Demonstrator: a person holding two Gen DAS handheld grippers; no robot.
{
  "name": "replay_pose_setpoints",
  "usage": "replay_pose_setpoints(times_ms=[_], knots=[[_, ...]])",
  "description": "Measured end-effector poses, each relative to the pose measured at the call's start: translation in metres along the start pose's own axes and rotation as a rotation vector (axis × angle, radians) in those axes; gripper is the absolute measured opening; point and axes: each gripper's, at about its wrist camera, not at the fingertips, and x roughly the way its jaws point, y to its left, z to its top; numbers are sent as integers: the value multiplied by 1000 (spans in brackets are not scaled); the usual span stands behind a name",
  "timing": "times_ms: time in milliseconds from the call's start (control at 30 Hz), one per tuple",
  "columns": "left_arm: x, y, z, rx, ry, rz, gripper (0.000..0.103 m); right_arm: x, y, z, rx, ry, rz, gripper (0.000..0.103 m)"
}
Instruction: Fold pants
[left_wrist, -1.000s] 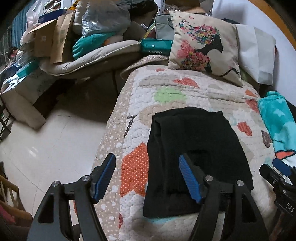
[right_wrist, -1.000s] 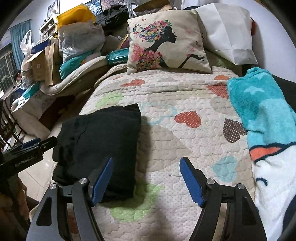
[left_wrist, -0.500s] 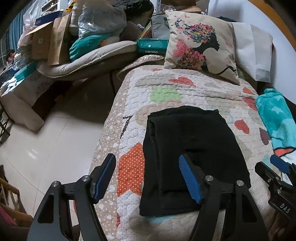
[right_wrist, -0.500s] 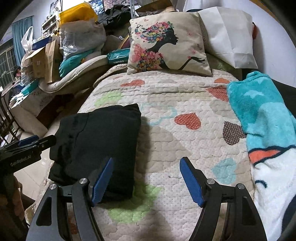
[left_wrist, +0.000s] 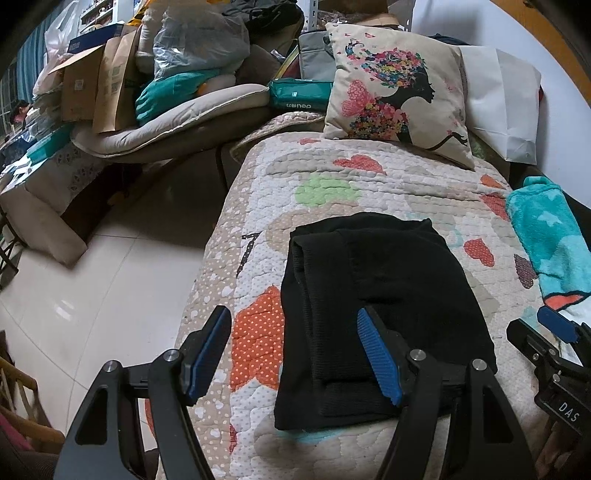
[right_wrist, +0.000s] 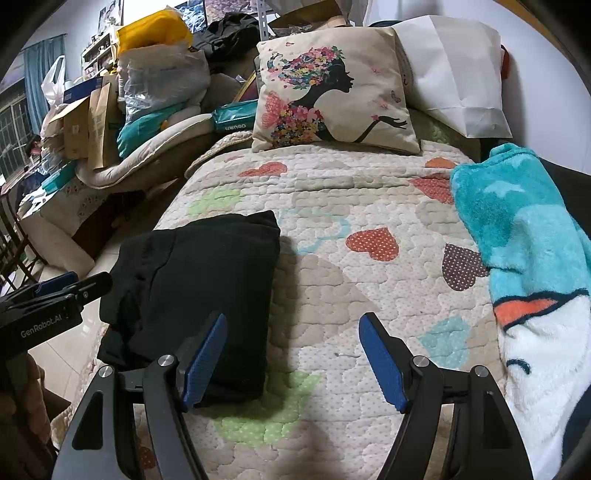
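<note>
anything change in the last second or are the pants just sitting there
Almost nothing. The left tongs drifted slightly, so the folded black pants sit a touch lower and nearer in that view. Both the left and the right tongs stayed open and empty. Pants, quilt and pillow lie unchanged.

One pair of black folded pants (left_wrist: 384, 295) lies at the frame's center. Two claws show: the left claw (left_wrist: 293, 354) at the bottom, the right claw (right_wrist: 291, 360) in its own view. One printed cushion (left_wrist: 399, 92) sits upper right, one white paper bag (left_wrist: 506, 107) beside it, one teal blanket (right_wrist: 524, 236) at right, one quilt (right_wrist: 332, 192).
</note>
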Motion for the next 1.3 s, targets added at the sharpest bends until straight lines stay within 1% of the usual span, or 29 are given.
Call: replay_pose_setpoints(times_ms=[533,1300], knots=[[5,5,0,-37,34,-26,70,0,1,-1,-1,1,-1,79],[5,6,0,-45,37,-25,70,8,0,-6,-11,33,14,79]])
